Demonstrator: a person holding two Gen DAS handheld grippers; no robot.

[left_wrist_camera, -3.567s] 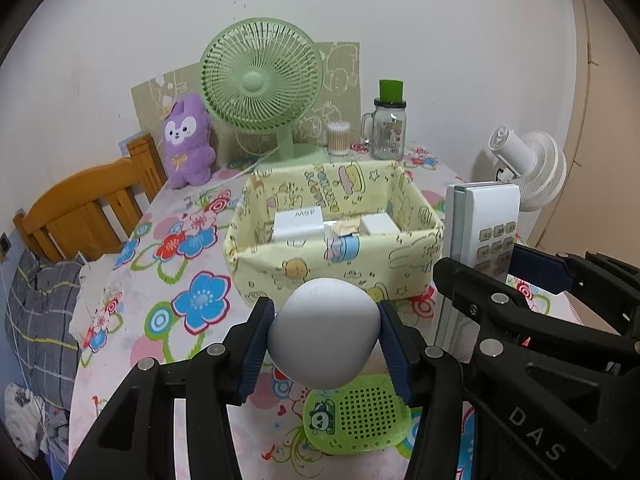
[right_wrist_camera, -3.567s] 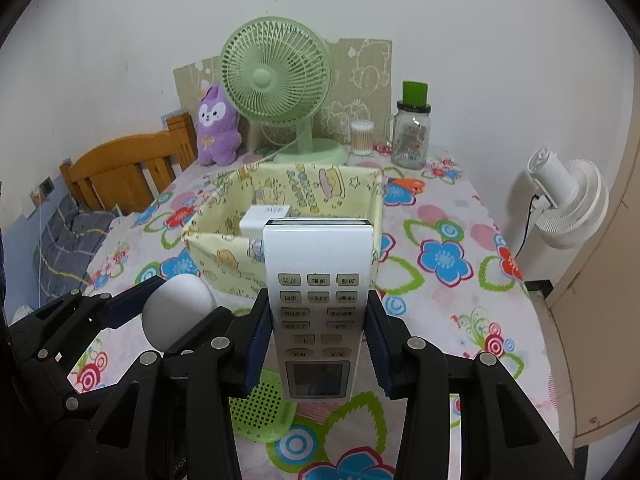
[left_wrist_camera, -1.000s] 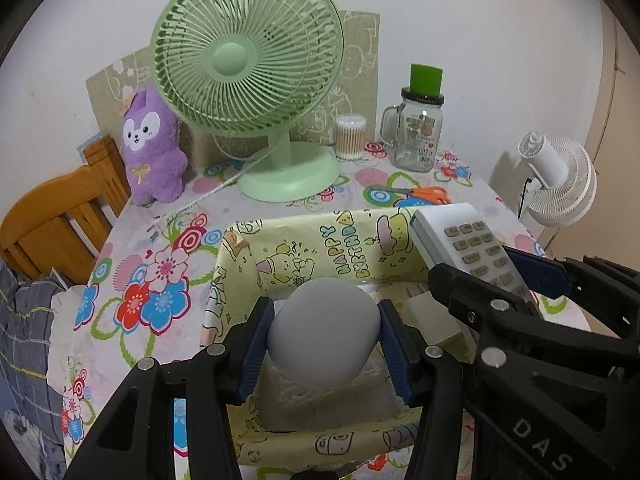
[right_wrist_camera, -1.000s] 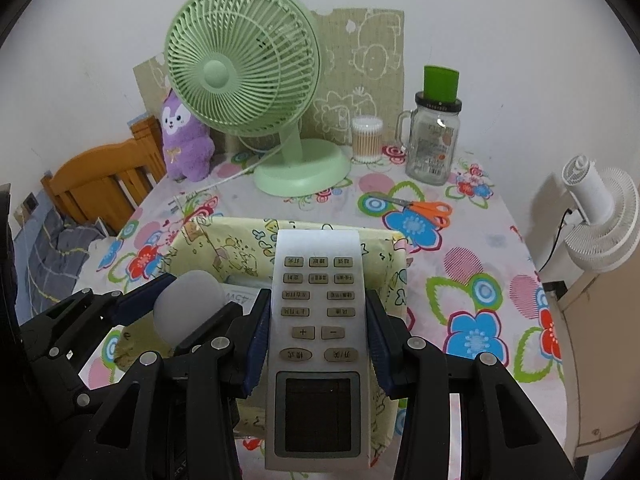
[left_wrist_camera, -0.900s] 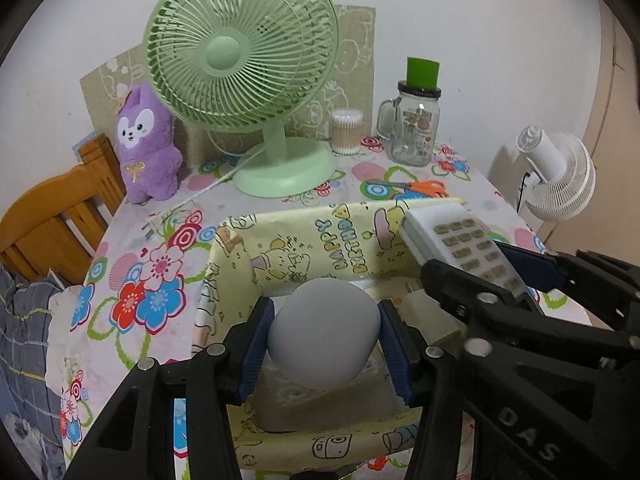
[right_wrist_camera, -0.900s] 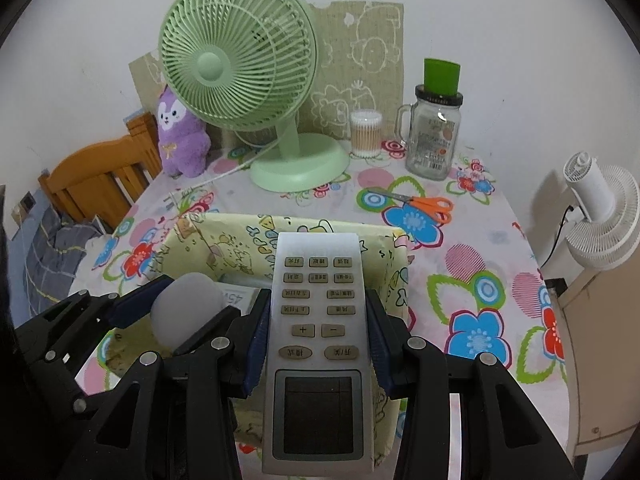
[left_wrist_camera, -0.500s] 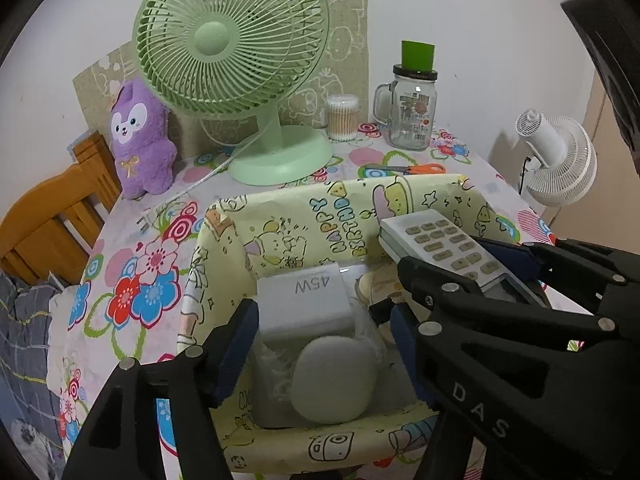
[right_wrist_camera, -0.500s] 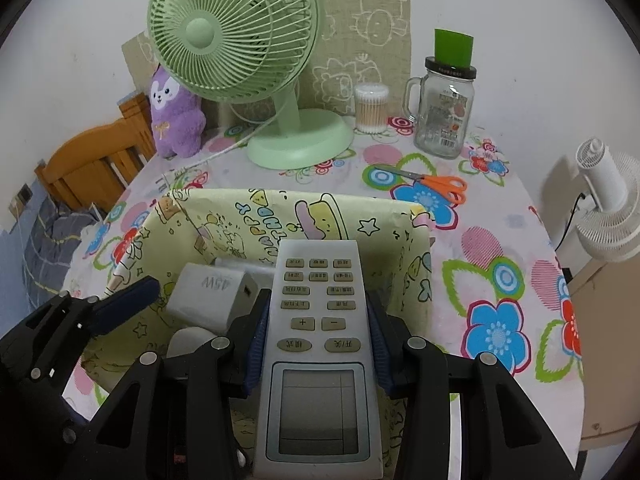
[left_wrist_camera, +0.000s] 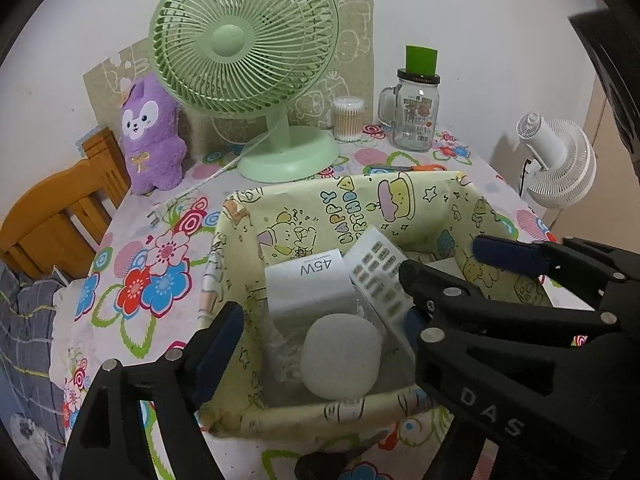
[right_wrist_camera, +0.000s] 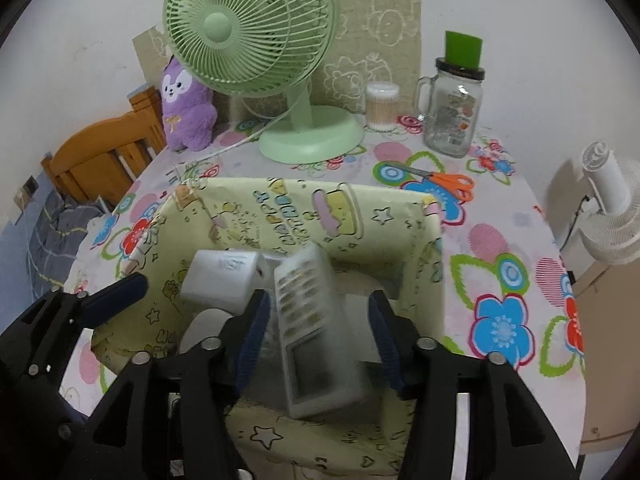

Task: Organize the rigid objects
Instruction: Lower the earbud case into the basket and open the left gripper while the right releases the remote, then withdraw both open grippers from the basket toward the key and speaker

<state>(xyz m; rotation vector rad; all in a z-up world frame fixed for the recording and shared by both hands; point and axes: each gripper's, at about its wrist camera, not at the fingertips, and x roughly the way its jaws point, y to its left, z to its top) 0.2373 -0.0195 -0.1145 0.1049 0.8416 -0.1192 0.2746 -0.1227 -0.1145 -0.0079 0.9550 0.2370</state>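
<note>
A yellow cartoon-print box (left_wrist_camera: 360, 204) stands on the flowered table. In it lie a pale grey rounded object (left_wrist_camera: 340, 356), a white charger block marked 45W (left_wrist_camera: 308, 284) and a white remote (left_wrist_camera: 380, 276). My left gripper (left_wrist_camera: 320, 332) hangs over the box's near side with its jaws opening. The rounded object rests on the box floor below them, untouched. My right gripper (right_wrist_camera: 318, 328) is over the box too, jaws opening. The remote (right_wrist_camera: 312, 320) is blurred and tilted between its pads, which no longer press on it. The left gripper's right finger is hidden behind the right gripper.
Behind the box (right_wrist_camera: 304, 188) stand a green desk fan (left_wrist_camera: 244, 40), a purple plush toy (left_wrist_camera: 152, 136), a cotton-swab tub (left_wrist_camera: 348, 120) and a glass jar with a green lid (left_wrist_camera: 416, 116). Orange scissors (right_wrist_camera: 436, 180) lie at the back right. A wooden chair (left_wrist_camera: 52, 216) is left, a white fan (left_wrist_camera: 560, 168) right.
The left jaws spread and the grey rounded object dropped into the box. The right jaws then parted and the remote tipped loose, sliding down into the box.
</note>
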